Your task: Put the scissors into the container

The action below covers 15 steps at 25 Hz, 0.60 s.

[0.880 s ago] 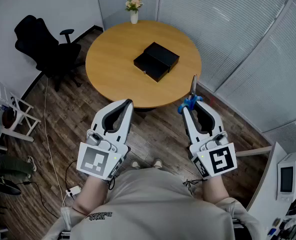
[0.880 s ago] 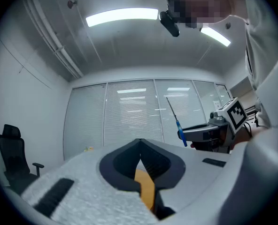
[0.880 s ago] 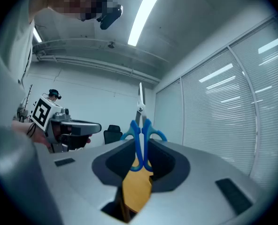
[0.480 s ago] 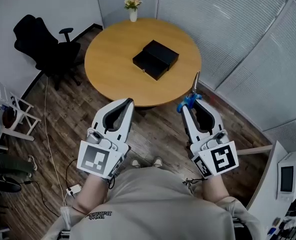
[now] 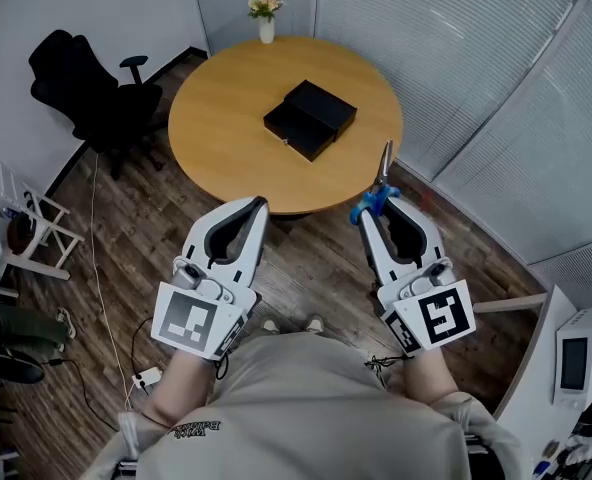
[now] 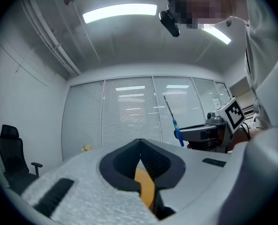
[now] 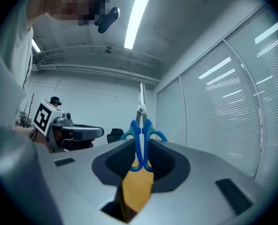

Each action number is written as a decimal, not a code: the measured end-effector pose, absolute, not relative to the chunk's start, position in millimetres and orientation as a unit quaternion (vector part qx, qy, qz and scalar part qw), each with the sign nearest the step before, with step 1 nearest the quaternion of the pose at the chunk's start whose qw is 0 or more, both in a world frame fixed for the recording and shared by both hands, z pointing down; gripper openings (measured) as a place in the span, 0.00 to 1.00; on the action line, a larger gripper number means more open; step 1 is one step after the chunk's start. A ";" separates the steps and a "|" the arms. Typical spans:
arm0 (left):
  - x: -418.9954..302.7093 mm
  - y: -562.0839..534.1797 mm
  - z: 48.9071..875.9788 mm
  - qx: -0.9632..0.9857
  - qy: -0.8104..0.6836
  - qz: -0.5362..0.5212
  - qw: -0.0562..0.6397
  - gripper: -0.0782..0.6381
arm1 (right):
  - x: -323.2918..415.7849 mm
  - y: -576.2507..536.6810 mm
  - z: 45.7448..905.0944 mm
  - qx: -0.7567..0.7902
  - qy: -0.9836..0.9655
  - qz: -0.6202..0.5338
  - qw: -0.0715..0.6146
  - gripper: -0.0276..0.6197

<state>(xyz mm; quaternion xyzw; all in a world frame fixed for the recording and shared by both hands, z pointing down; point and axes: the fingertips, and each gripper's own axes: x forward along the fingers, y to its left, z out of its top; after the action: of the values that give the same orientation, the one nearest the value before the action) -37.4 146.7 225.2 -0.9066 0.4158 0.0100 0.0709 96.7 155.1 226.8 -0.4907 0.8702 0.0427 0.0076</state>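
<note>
In the head view our right gripper (image 5: 381, 211) holds the scissors (image 5: 374, 205), blades jutting beyond its fingers (image 5: 423, 233), well short of the black boxy container (image 5: 310, 120) on the round wooden counter (image 5: 226, 118). The left gripper view shows the left gripper (image 6: 140, 143) closed, empty. In the right gripper view the fingers pinch only smooth blue plastic loops — the thin steel blades could pivot or slip free, we judge.

My right tongs (image 5: 381, 214) hold the scissors (image 5: 379, 198)
Blades point at the desk (image 5: 226, 138), where the black container (image 5: 310, 119) sits.
</note>
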 end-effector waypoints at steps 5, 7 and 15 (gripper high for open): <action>-25.4 143.1 227.5 -0.905 0.420 0.004 0.071 0.14 | 110.9 149.4 227.8 -0.489 0.872 0.039 0.014 0.19; -20.6 142.1 228.6 -0.904 0.422 0.002 0.070 0.14 | 117.1 147.5 228.1 -0.487 0.872 0.037 0.015 0.19; -3.6 139.8 241.5 -0.892 0.449 -0.012 0.057 0.14 | 145.2 148.0 233.2 -0.481 0.876 0.031 0.016 0.19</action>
<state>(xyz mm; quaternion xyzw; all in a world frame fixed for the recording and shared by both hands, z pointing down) -3.6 139.8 241.5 -0.8916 0.4491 -0.0120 0.0573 145.2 148.0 233.2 -0.4807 0.8762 0.0313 0.0156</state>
